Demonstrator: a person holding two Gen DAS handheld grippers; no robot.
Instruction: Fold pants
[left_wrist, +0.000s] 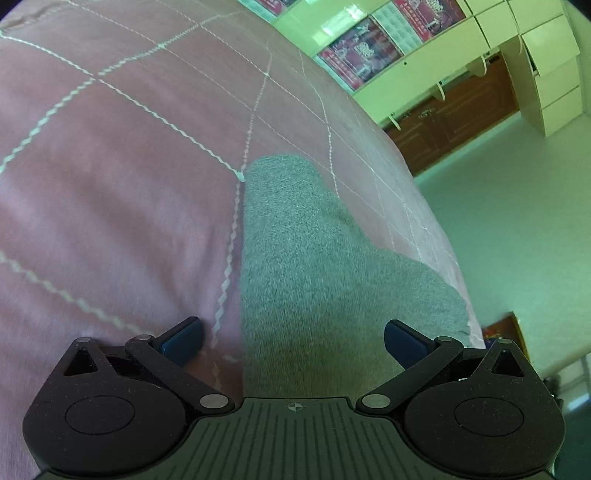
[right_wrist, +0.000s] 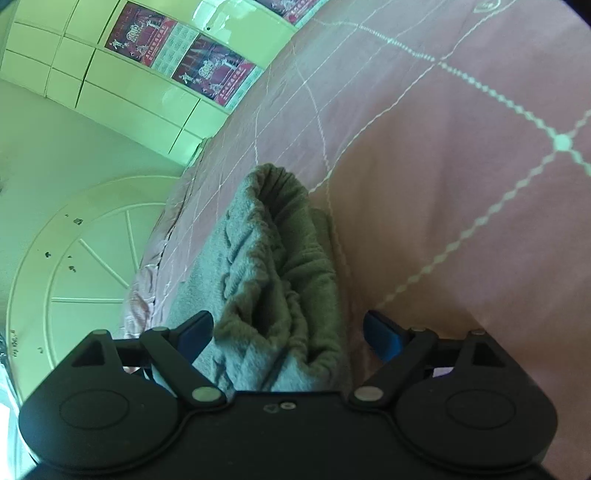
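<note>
Grey knit pants (left_wrist: 306, 258) lie on a pink quilted bedspread (left_wrist: 129, 166), near its edge. In the left wrist view a flat grey leg runs away from me. My left gripper (left_wrist: 293, 341) is open above it, blue pads wide apart on either side of the cloth. In the right wrist view the gathered elastic waistband of the pants (right_wrist: 273, 266) lies bunched in folds. My right gripper (right_wrist: 288, 338) is open and straddles that bunched end; its left pad (right_wrist: 195, 332) touches or nearly touches the cloth.
The bedspread (right_wrist: 443, 166) spreads wide on one side. The bed edge drops to a pale floor (left_wrist: 517, 221). Pale cabinets with red posters (left_wrist: 369, 55) and brown wood furniture (left_wrist: 461, 118) stand beyond. A white round panel (right_wrist: 74, 277) lies beside the bed.
</note>
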